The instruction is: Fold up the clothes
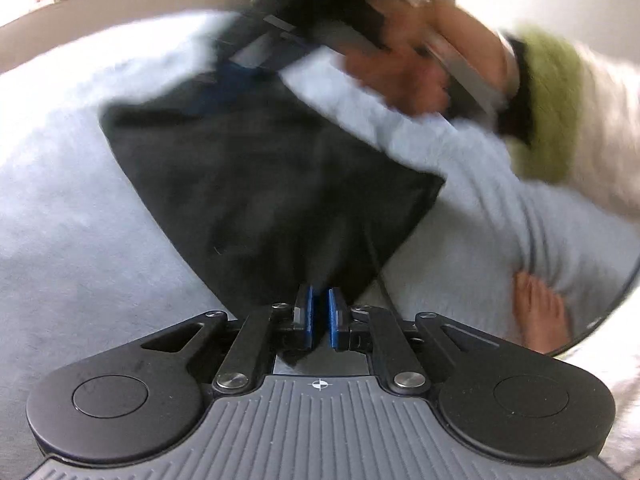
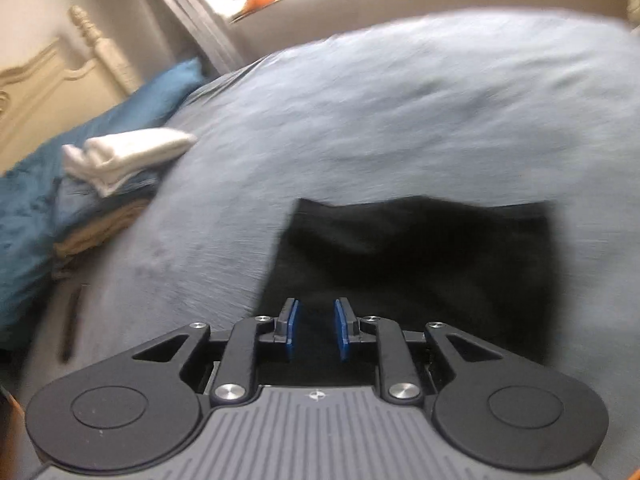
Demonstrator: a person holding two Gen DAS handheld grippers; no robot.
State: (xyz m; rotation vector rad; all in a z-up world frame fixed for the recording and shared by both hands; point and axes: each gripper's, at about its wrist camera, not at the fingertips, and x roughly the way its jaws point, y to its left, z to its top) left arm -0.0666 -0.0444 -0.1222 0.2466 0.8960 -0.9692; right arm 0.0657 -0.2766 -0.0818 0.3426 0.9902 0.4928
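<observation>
A black garment lies flat on the light blue bed cover. My left gripper is shut on the garment's near corner, its blue pads pinching the cloth. In the left wrist view the right gripper is blurred at the garment's far edge, held by a hand in a green-cuffed sleeve. In the right wrist view the right gripper is open just above the black garment, with nothing between its blue pads.
A stack of folded clothes, white on top, sits at the left on the bed cover near a teal pillow. A cream headboard stands behind. A bare foot shows at the bed's right edge.
</observation>
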